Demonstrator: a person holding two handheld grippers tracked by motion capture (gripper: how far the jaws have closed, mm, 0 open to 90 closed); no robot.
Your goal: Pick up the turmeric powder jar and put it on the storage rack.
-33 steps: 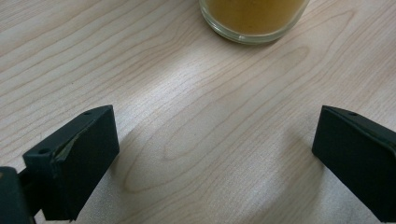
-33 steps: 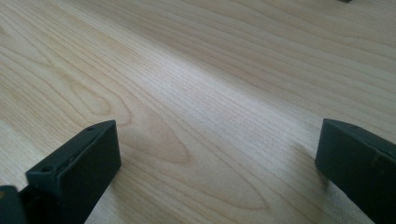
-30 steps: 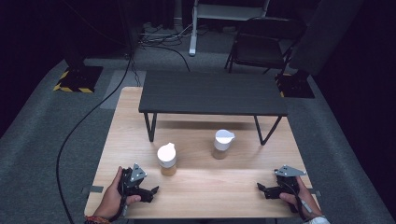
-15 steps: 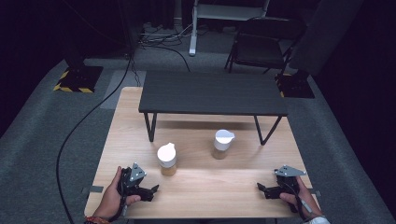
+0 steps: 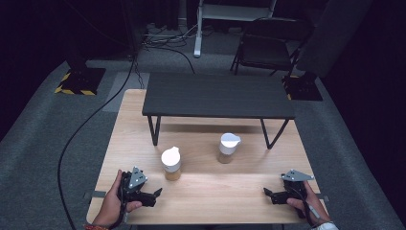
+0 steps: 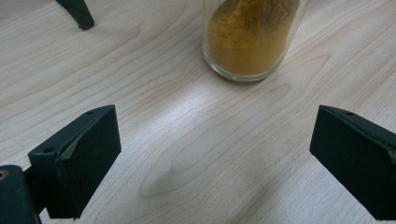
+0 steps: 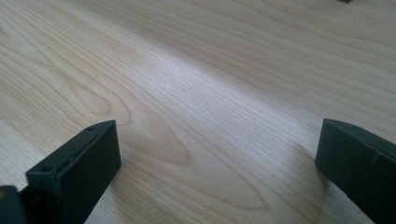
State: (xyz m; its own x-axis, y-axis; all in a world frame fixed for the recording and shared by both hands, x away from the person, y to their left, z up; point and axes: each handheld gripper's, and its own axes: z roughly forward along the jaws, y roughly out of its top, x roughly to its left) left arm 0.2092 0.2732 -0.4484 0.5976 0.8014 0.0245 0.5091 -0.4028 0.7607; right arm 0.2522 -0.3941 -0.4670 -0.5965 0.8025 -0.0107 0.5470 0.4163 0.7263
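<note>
- Reaching for the near jar (image 5: 171, 163) looks like the step in hand: the left gripper (image 5: 154, 195) rests low on the table (image 5: 210, 201), just short of the jar, jaws spread wide and holding nothing.
- In the left gripper view the jar's glass base (image 6: 250, 39), filled with ochre powder, sits ahead and a little right of the gap between the jaws, so the gripper should swing slightly that way before closing.
- Best to go in level, with the jaws on either side of the glass body below the white cap, and to close gently; a grip on the cap or high on the jar could tip it.
- The jar stands upright, long axis vertical, cap up; the cap's small spout seems to point away from the person and slightly right, though it is small in the high view.
- It sits left of centre on the table, in front of the black shelf (image 5: 218, 95) and near that shelf's left leg (image 5: 154, 130).
- A second jar (image 5: 228, 148) stands upright to its right, well apart.
- The right gripper (image 5: 269, 194) lies at the table's near right corner, jaws wide and empty, with bare wood ahead of it in the right gripper view; it is far from both jars.
</note>
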